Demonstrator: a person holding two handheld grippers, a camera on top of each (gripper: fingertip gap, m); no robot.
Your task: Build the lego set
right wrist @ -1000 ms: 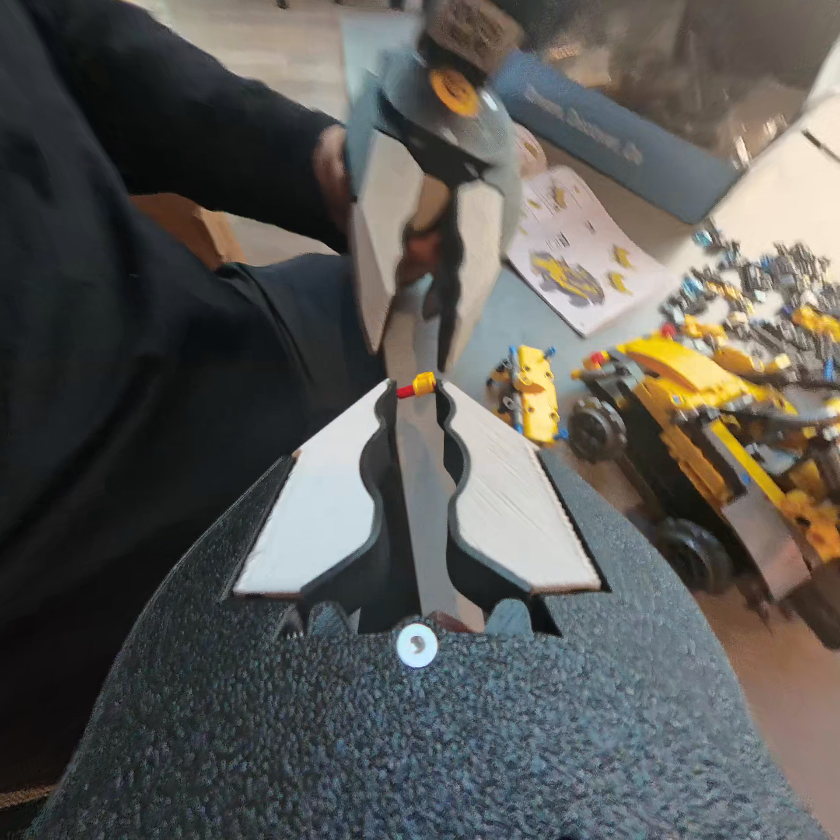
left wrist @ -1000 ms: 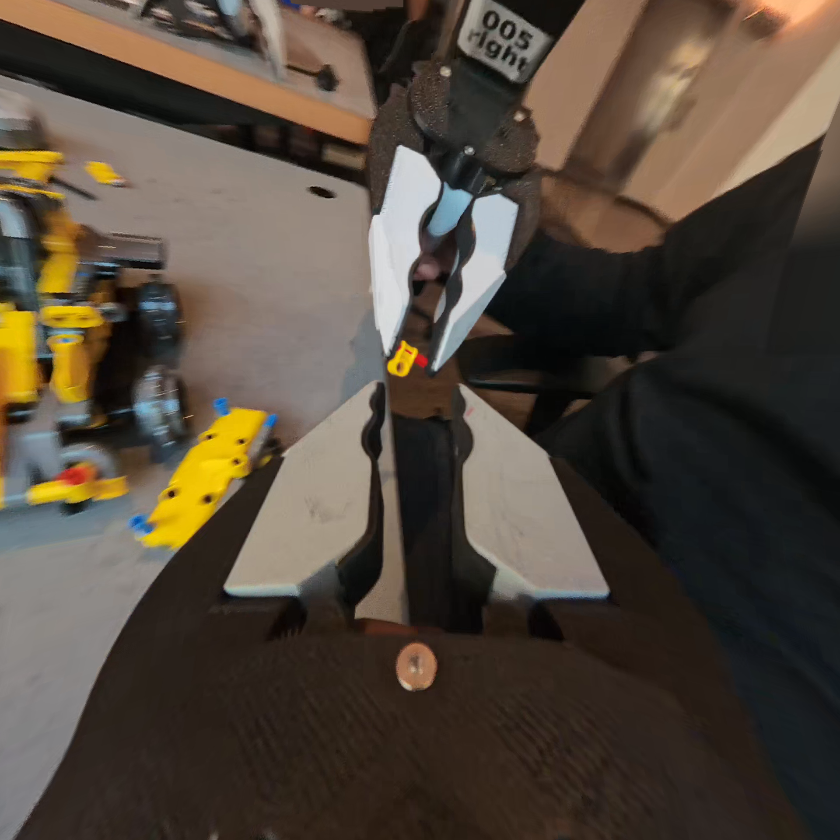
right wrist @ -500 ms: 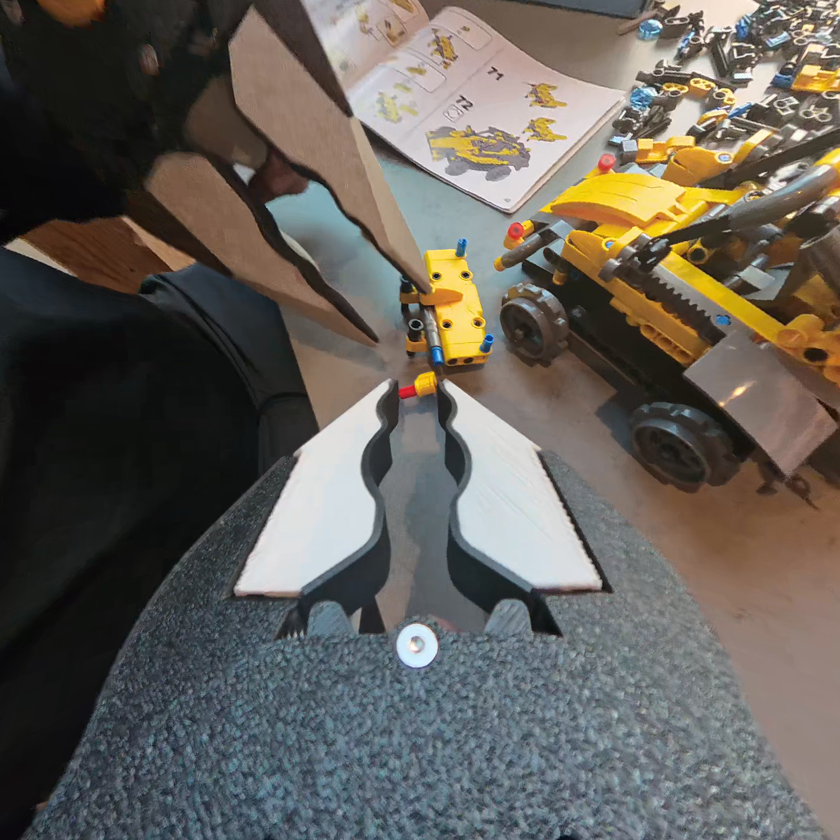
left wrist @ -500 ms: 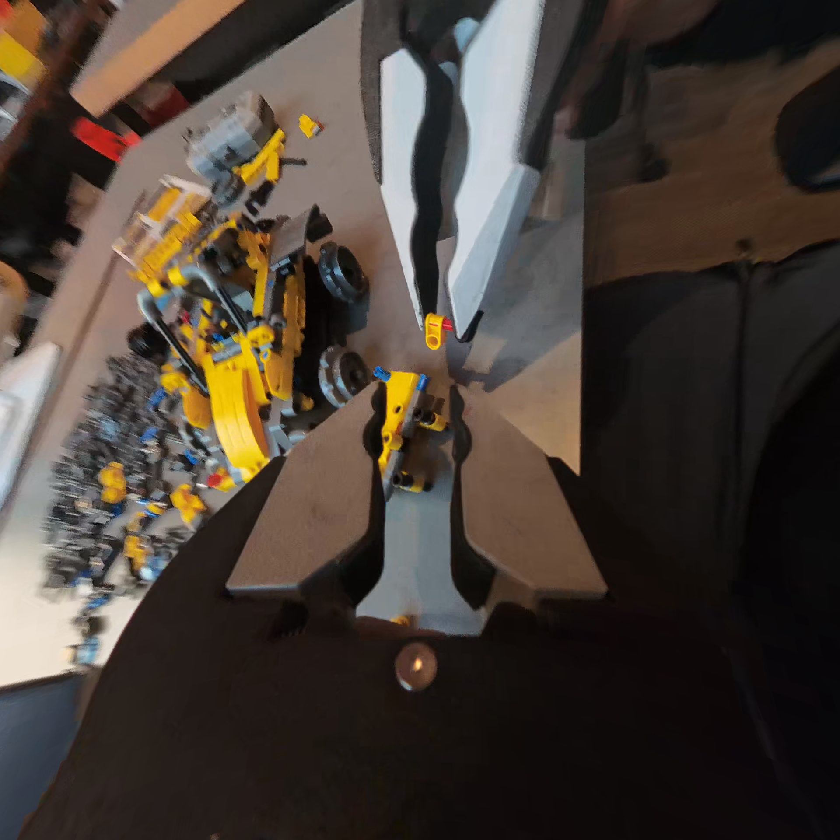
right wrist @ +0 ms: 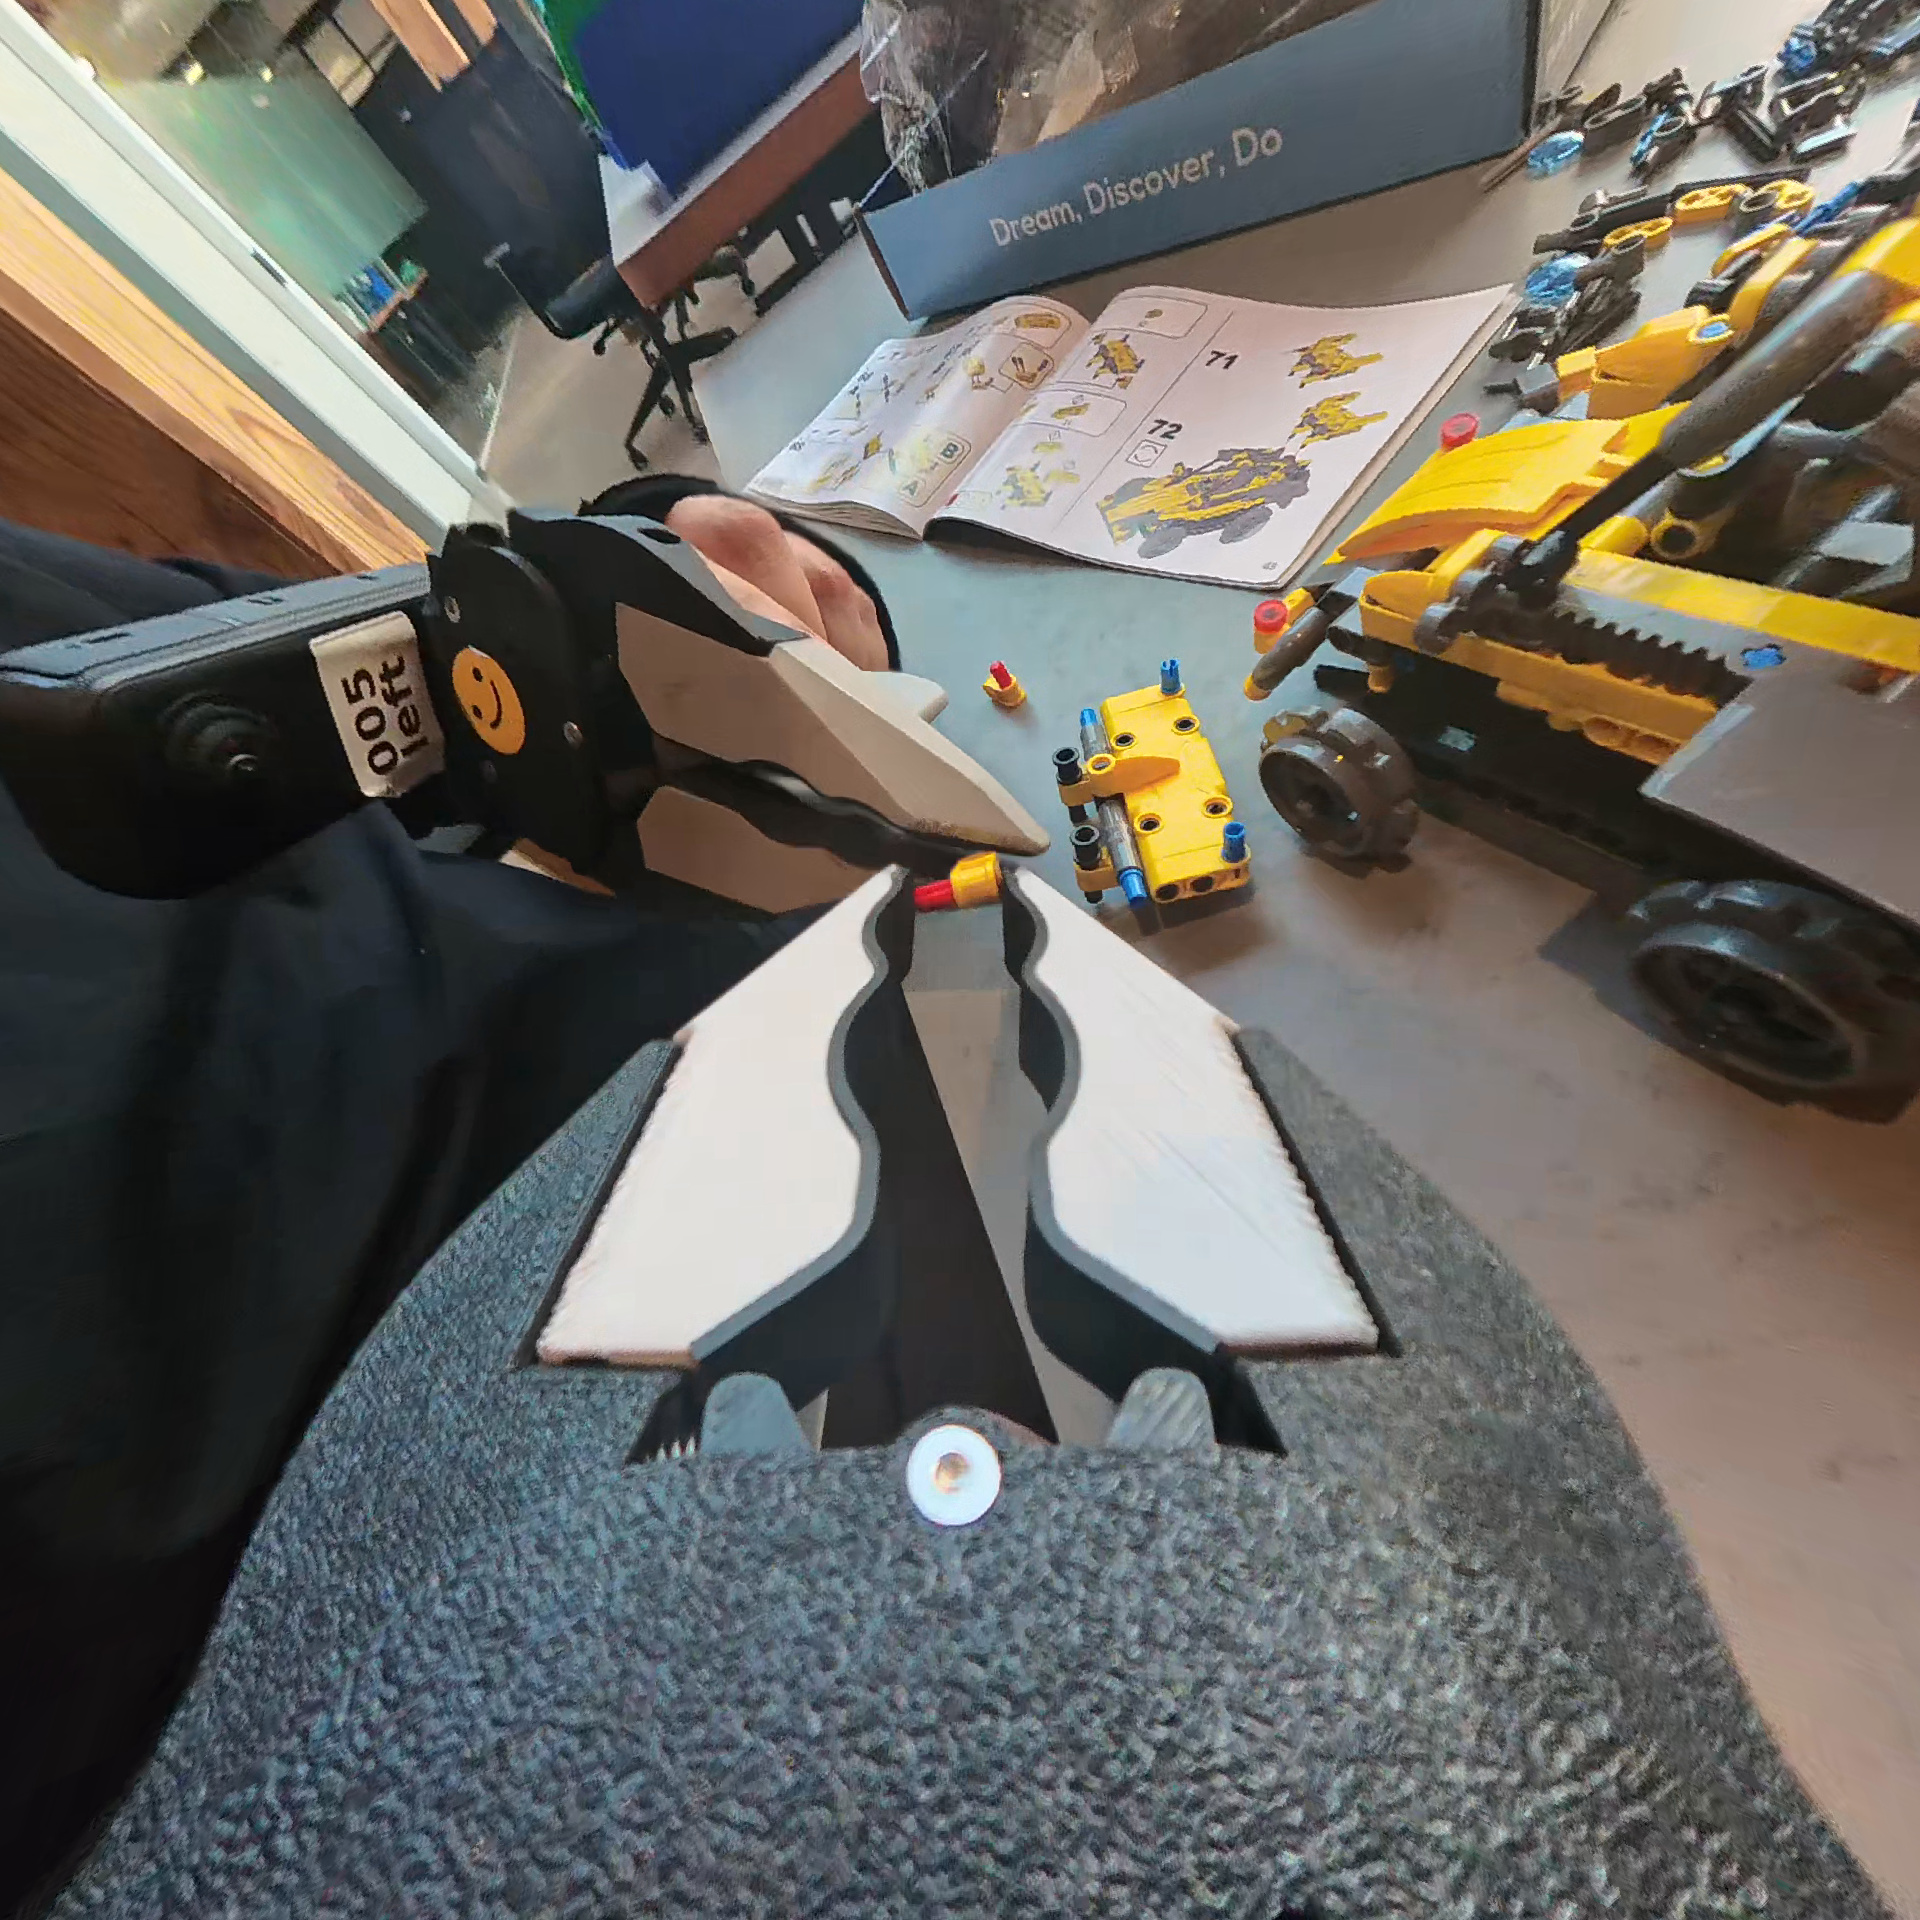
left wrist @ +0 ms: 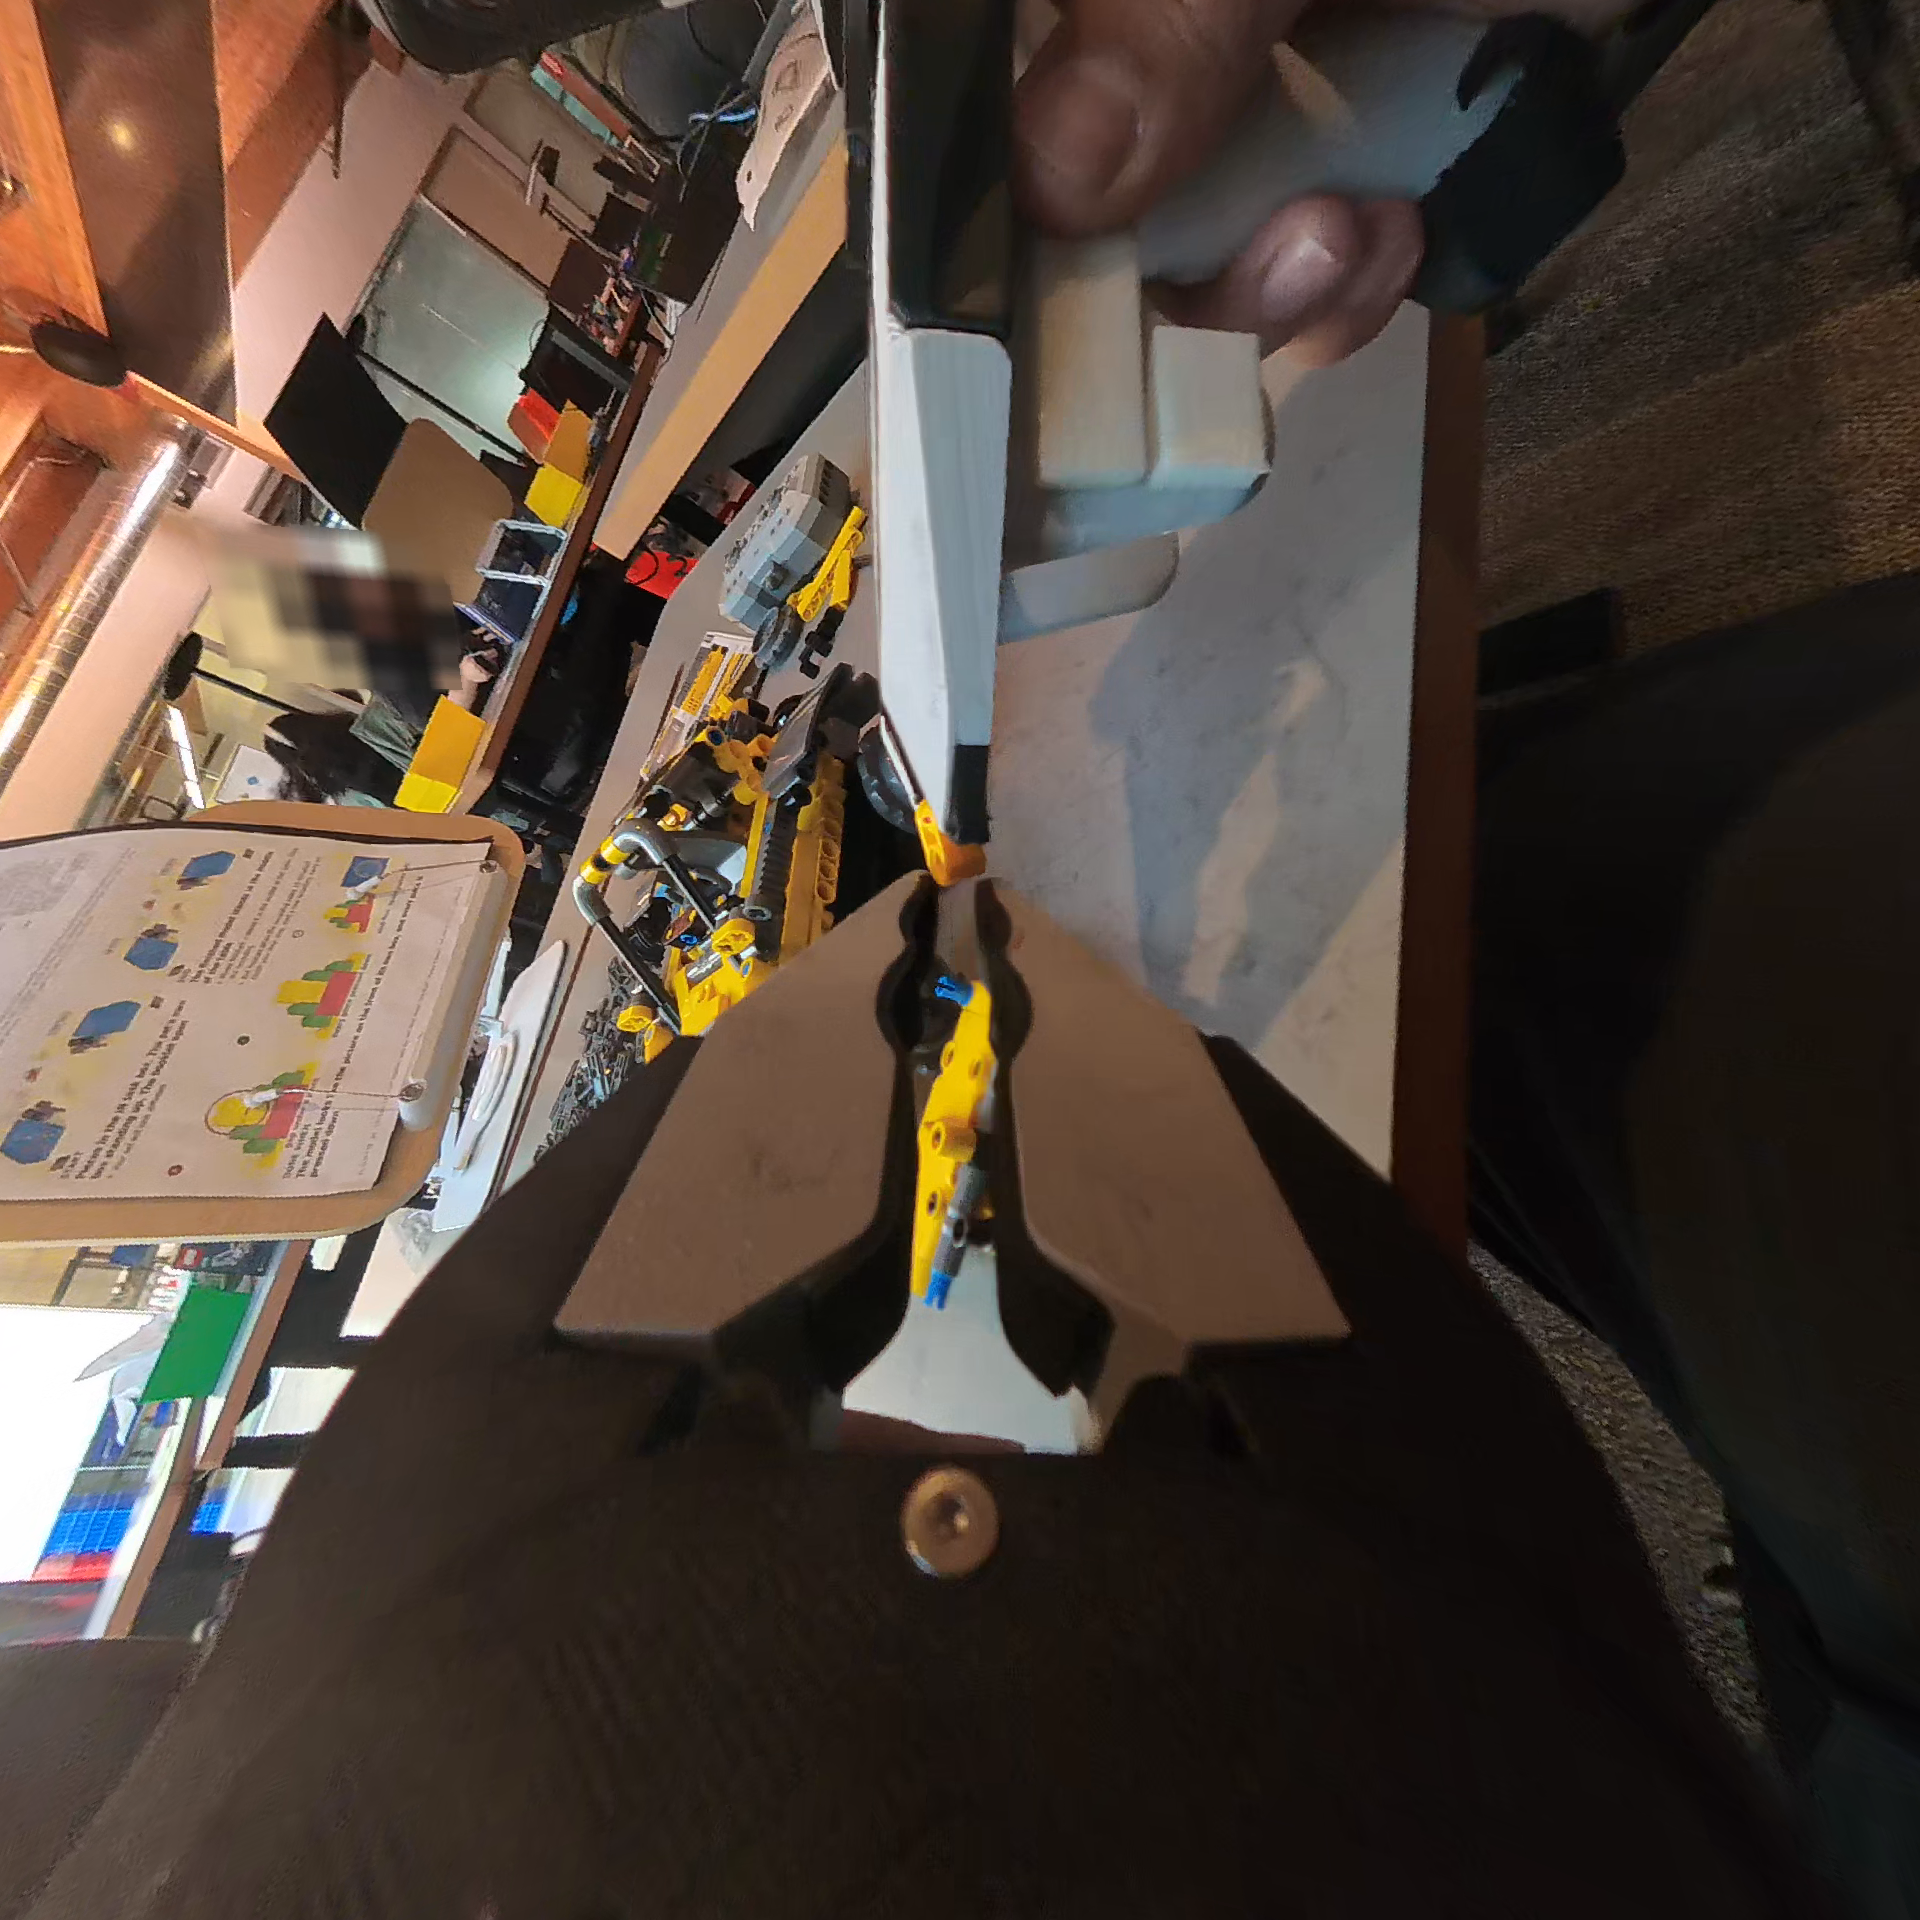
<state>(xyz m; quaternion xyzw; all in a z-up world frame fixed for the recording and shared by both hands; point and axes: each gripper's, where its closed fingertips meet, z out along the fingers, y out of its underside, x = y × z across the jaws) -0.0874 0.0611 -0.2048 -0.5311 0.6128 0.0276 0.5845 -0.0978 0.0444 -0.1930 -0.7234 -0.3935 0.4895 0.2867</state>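
The right tool (right wrist: 956,883) pinches a small yellow connector with a red pin (right wrist: 958,885) between its fingertips, held above the grey worktop (right wrist: 1455,1091). Touching that piece from the tool's left is the tip of the left tool (right wrist: 997,836), which lies nearly level across the view; its fingers are only a narrow gap apart at the tips, with nothing gripped between them. In the left wrist view the left tool (left wrist: 954,883) has its tips just below the same yellow connector (left wrist: 954,858), and the right tool (left wrist: 951,800) comes down onto it from above.

Just beyond the right tool's tips and a little to their right lies a yellow block assembly (right wrist: 1153,795) with blue and black pins along its edges — flat on the worktop, apart from both tools. In the left wrist view this assembly (left wrist: 951,1132) shows through the gap between the left tool's fingers. Past it, to its left, a second small yellow-and-red piece (right wrist: 1003,684) rests on the worktop.

Farther right stands a large yellow and black vehicle model (right wrist: 1621,665) with black wheels. Beyond the block an instruction booklet (right wrist: 1122,426) lies open — behind it a dark blue box (right wrist: 1195,166), and at far right a scatter of loose dark, blue and yellow parts (right wrist: 1683,135).
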